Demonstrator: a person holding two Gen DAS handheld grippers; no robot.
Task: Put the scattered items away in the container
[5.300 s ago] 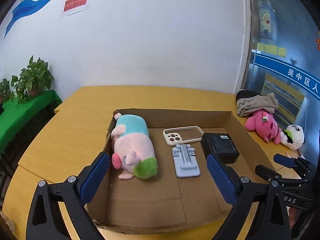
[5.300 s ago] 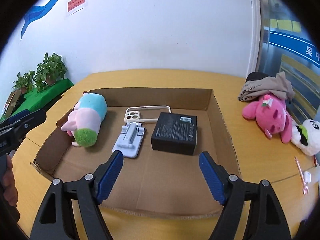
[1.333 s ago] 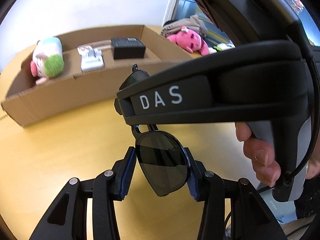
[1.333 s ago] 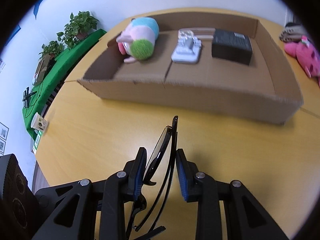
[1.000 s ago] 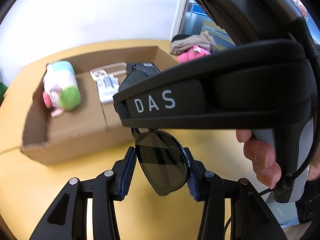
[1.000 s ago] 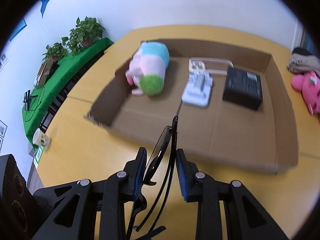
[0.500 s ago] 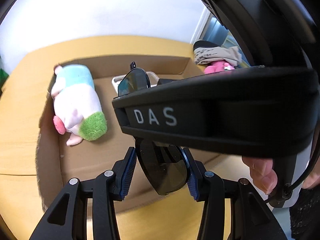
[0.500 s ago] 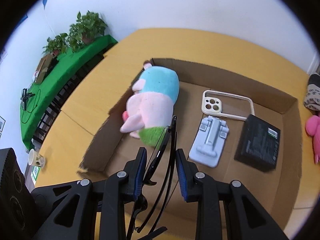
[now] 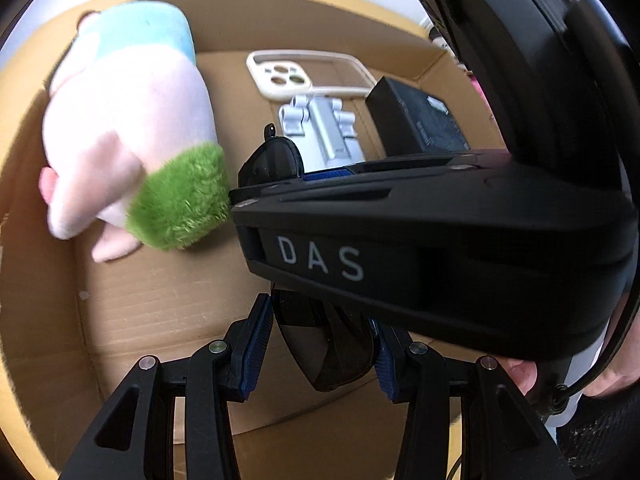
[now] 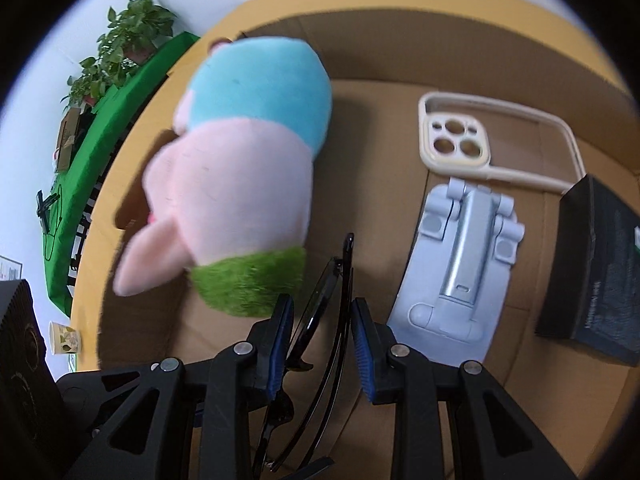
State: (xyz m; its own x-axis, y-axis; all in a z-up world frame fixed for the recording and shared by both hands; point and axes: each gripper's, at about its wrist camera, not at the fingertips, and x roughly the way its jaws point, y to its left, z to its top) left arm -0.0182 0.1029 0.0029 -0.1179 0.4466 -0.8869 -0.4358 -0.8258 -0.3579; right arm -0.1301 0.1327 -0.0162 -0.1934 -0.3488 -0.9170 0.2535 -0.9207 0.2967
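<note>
Both grippers hold one pair of black sunglasses (image 9: 328,352) over the cardboard box (image 9: 44,320). My left gripper (image 9: 316,344) is shut on one dark lens. My right gripper (image 10: 322,320) is shut on the folded sunglasses (image 10: 320,308), seen edge-on. The right gripper's black body crosses the left wrist view just above the left fingers. The sunglasses hang low inside the box, between the plush pig (image 10: 244,184) and the phone stand (image 10: 460,256).
In the box lie the pink, blue and green plush pig (image 9: 120,140), a cream phone case (image 10: 460,140), a grey-blue phone stand (image 9: 320,128) and a black box (image 10: 600,272). A green-covered table with plants (image 10: 120,44) stands left of the yellow table.
Both grippers have carried the sunglasses from the bare table in front of the box to over and down into it. The box contents now look much closer.
</note>
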